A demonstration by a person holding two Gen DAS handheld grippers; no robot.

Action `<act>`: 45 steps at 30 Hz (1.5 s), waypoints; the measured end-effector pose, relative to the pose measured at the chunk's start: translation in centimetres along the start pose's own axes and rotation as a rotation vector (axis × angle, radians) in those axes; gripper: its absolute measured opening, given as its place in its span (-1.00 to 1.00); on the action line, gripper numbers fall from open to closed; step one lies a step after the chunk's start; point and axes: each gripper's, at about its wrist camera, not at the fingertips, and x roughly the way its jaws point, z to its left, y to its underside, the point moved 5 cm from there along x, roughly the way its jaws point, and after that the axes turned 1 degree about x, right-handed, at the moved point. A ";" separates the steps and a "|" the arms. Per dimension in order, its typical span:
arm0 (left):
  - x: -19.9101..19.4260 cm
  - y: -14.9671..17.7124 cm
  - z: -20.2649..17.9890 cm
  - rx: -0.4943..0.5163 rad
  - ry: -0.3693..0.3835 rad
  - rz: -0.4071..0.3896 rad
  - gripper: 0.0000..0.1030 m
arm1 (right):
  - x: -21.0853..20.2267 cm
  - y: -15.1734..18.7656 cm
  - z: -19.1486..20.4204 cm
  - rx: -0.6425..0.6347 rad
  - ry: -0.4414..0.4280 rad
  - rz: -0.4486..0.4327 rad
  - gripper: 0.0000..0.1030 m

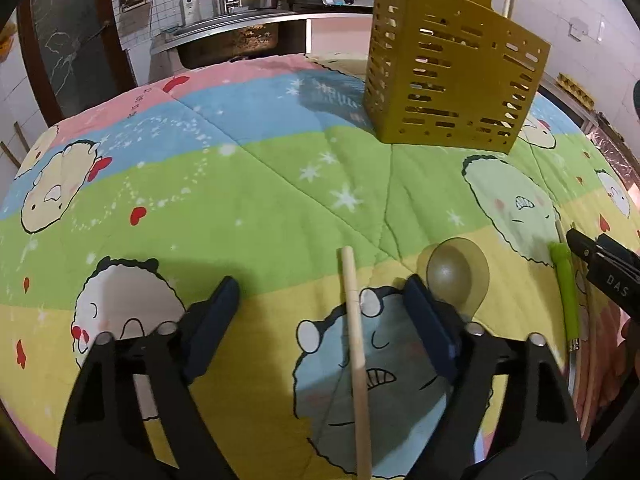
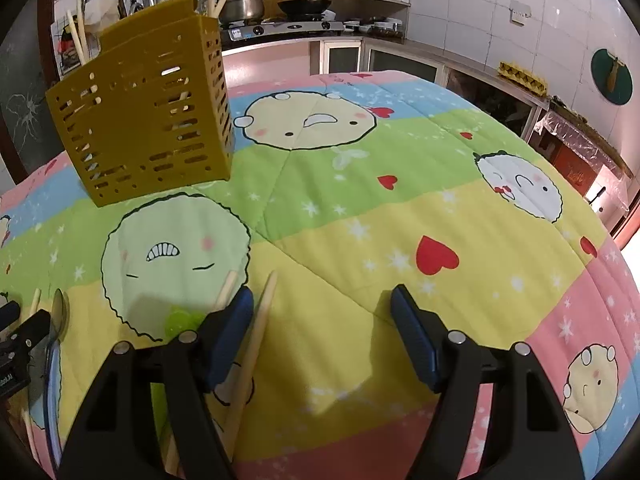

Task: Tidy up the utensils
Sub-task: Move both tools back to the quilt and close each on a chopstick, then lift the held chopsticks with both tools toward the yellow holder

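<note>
The left gripper [image 1: 320,296] is spread wide around a wooden chopstick [image 1: 356,344]. The right gripper [image 2: 322,308] is spread too. Both are well in front of the yellow utensil holder [image 1: 452,76].

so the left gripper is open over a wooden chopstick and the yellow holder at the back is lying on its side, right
Not quite. The left gripper is open with the wooden chopstick lying between its fingers, but the yellow holder is standing upright on the quilt, not lying on its side. The left wrist view shows this, and the right wrist view agrees.
</note>
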 end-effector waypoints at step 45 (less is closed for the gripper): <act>-4.7 -2.8 0.2 -0.072 0.058 -0.118 -0.92 | -4.5 -3.8 0.4 0.046 -0.146 -0.103 -0.91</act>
